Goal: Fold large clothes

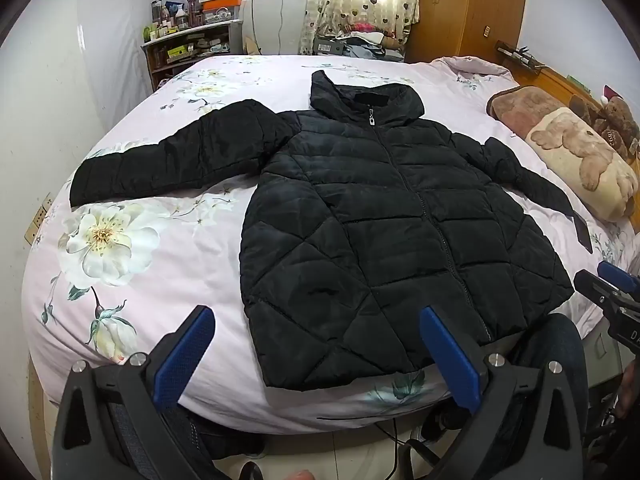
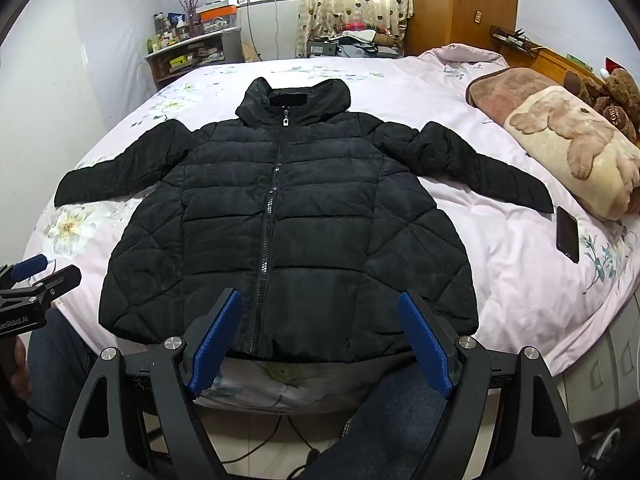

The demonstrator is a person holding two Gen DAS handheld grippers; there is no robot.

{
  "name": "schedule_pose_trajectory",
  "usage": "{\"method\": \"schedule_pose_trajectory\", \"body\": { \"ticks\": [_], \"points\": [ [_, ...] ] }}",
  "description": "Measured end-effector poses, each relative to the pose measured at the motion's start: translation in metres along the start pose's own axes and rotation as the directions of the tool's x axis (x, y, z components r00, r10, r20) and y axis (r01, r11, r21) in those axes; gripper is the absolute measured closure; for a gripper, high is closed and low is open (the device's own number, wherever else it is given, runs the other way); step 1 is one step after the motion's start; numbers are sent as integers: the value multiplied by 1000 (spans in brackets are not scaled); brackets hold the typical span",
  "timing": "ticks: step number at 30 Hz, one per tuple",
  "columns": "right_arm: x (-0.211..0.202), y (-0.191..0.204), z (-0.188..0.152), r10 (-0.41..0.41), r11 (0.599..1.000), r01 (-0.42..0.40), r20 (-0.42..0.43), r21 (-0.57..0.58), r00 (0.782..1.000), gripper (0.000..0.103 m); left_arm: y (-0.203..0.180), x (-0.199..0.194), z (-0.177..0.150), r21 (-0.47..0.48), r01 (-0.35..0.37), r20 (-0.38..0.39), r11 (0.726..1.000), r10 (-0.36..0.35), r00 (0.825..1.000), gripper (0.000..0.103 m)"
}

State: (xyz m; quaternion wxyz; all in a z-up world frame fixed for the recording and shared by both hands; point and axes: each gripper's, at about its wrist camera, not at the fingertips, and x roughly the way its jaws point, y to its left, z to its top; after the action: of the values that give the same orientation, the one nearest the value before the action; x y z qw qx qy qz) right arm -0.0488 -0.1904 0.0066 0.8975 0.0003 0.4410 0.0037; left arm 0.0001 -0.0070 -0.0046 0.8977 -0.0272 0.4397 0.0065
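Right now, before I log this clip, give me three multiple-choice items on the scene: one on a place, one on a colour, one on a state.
1. Where does the dark flat phone lie?
A. on the jacket's hood
B. on the floral bedspread near the sleeve cuff by the pillows
C. on the shelf

2. What colour is the quilted puffer jacket?
A. black
B. red
C. white

3. How is the jacket's front zipper?
A. fully open
B. missing
C. zipped up to the collar

Key: 1 B, it rests on the bedspread beside that cuff; 2 A, the whole shell is black; 3 C, the pull sits at the collar with both fronts joined.
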Motion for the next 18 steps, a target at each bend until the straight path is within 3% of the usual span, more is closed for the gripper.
{"method": "schedule_pose_trajectory", "body": {
  "ticks": [18],
  "points": [
    [5,1,3,-2,1000,2,-10,-2,1000,23,-1,8,0,2,2,-17,1000,-2,1000,0]
  ]
}}
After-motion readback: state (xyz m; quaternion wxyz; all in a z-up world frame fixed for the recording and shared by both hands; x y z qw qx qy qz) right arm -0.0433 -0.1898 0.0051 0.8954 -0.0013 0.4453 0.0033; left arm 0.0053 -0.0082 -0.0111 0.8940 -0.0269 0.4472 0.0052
